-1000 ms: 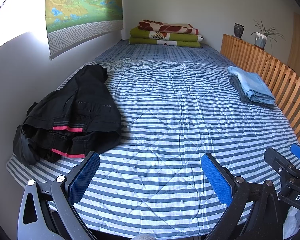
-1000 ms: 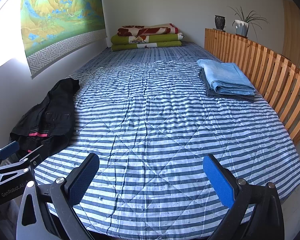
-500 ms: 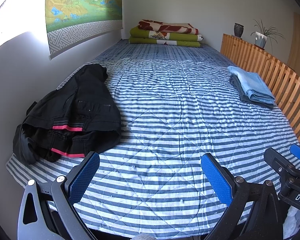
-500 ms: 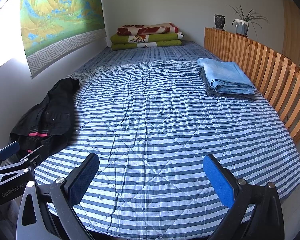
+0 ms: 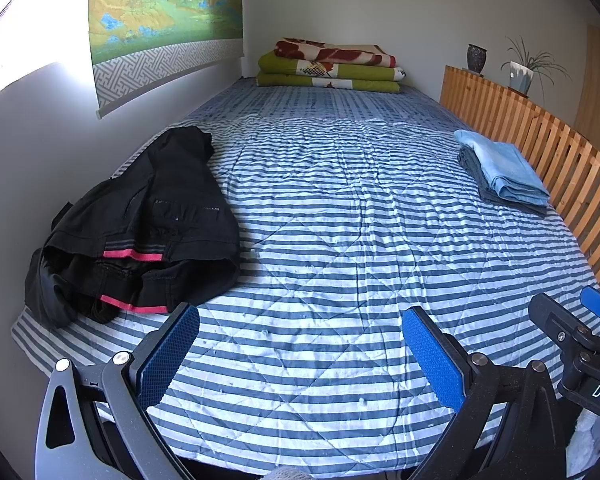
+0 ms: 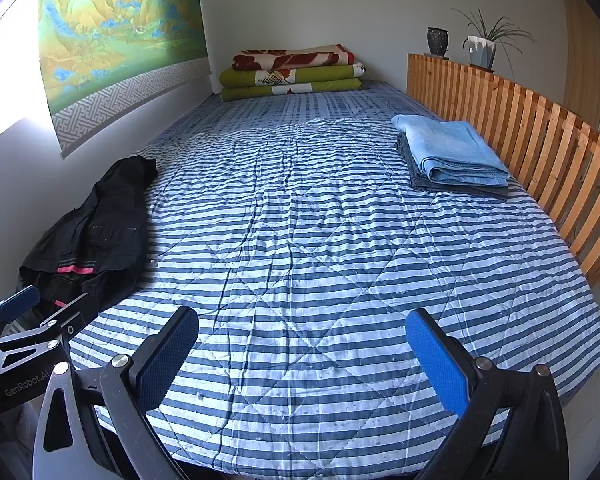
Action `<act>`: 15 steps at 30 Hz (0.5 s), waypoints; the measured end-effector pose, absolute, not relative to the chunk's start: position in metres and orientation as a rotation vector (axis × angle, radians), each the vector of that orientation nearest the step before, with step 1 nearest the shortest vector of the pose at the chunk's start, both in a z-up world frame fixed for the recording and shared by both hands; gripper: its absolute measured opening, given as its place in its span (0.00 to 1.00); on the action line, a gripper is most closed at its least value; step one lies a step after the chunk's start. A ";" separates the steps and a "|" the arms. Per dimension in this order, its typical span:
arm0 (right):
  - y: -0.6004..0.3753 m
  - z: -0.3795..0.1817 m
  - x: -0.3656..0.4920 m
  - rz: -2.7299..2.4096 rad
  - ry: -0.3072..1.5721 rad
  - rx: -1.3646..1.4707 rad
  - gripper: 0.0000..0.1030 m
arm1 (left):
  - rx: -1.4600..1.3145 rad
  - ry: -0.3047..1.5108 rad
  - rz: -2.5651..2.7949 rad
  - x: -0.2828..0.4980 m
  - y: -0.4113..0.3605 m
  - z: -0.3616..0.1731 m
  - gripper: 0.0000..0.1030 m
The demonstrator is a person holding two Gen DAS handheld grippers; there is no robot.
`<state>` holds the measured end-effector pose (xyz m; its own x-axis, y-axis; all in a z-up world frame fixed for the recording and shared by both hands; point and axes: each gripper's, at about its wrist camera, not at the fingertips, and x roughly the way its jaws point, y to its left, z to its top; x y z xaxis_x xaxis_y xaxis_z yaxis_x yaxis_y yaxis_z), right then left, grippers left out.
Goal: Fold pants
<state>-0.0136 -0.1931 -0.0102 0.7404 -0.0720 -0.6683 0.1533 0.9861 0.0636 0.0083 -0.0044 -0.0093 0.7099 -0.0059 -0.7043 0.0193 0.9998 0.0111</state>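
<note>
Your left gripper [image 5: 300, 354] and right gripper [image 6: 302, 350]: fingers spread apart, empty, above the bed [image 5: 340, 240]. Black pants [image 5: 140, 224] lie crumpled ahead-left of your left fingers, untouched.

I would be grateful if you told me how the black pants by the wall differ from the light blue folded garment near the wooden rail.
The black pants lie crumpled in a loose heap, while the light blue garment is folded into a neat rectangle. The black pants sit directly on the striped bedspread at the wall side; the light blue garment rests on a folded dark grey piece beside the wooden rail. The black pants show pink stripes; the light blue garment is plain. Neither is touched by a gripper.
</note>
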 end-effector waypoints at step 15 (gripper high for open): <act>-0.196 -0.011 -0.013 -0.125 0.729 0.119 0.99 | 0.019 0.784 -0.013 0.009 -0.006 -0.011 1.00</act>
<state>-0.0129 -0.1963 -0.0115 0.7392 -0.0721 -0.6697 0.1551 0.9858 0.0651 0.0085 -0.0061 -0.0111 0.7078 -0.0044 -0.7064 0.0182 0.9998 0.0120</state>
